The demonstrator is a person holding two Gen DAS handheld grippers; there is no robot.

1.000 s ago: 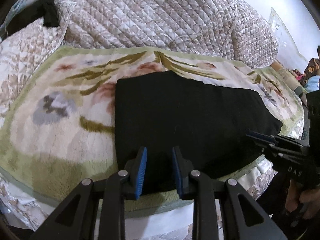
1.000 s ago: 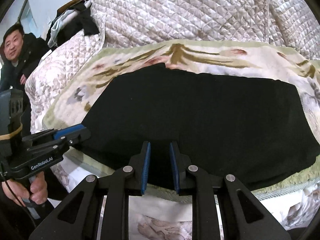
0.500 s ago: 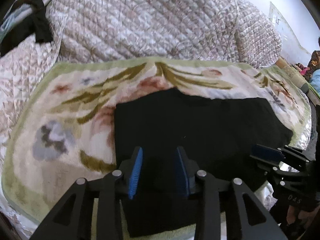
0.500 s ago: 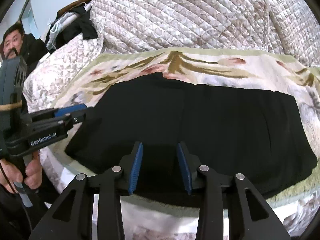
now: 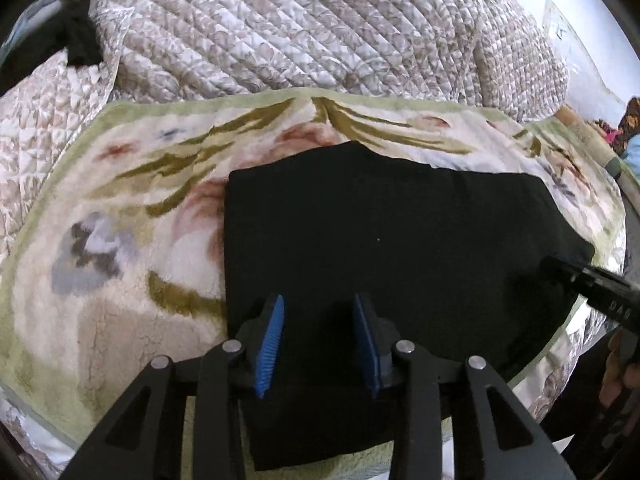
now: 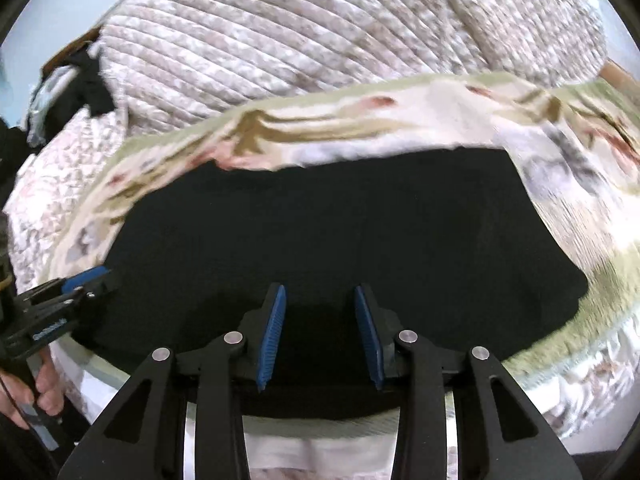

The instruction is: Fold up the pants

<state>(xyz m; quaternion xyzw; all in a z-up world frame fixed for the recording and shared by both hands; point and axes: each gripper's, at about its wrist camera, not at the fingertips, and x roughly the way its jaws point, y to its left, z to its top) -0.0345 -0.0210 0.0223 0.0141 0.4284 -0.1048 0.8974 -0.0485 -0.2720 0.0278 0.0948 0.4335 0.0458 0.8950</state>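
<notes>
The right wrist picture is looking blurry, mostly the flowery blanket (image 6: 568,184); the black pants (image 5: 380,240) are hiding their near edge behind the left gripper (image 5: 318,340)

The pants (image 5: 384,240) lie flat on a blanket (image 5: 120,240), directly under and ahead of the left gripper (image 5: 319,340). Behind the blanket rises a quilt (image 5: 300,28). The right gripper (image 6: 320,336) is at the pants' near edge, to the right of the left gripper.
</notes>
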